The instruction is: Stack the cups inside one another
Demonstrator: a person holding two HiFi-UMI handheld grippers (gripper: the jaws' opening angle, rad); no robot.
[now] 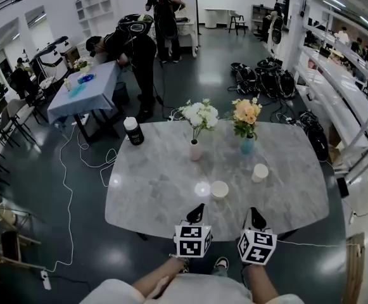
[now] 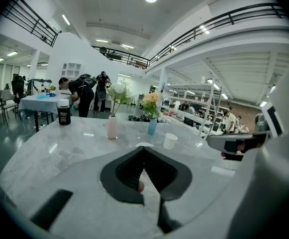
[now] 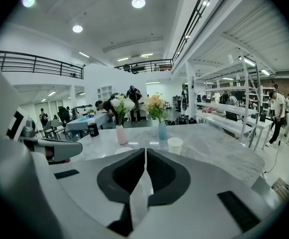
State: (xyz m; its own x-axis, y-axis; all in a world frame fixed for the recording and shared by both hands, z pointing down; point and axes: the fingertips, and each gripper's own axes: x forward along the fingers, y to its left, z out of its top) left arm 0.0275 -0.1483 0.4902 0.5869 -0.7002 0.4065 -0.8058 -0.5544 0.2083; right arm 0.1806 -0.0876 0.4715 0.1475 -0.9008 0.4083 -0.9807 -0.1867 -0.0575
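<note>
- Head view: here is the grey marble counter (image 1: 145, 189) with two white cups upright on it, standing apart and not nested. The near cup (image 1: 220, 189) sits just ahead of the left claw (image 1: 198, 208). The far cup (image 1: 260, 172) is further out, beyond the right claw (image 1: 253, 213). Neither claw touches a cup. Further back stand a pink vase (image 1: 196, 150) with white flowers, a blue vase (image 1: 247, 146) with orange flowers, and a dark jar (image 1: 133, 132) with a white lid at the far left edge.
- Left gripper view: the left claw (image 2: 144, 149) has its jaws together, tips meeting, with nothing clamped. A thin white rim (image 2: 144, 144) peeks over the tips, probably the near cup. The far cup (image 2: 170, 141) stands to the right, nearer than the blue vase (image 2: 152, 126).
- Right gripper view: the right claw (image 3: 145, 151) is also pressed together and empty. The far cup (image 3: 175, 145) sits ahead and slightly right, and the near cup (image 3: 124, 150) lies low on the left.
</note>
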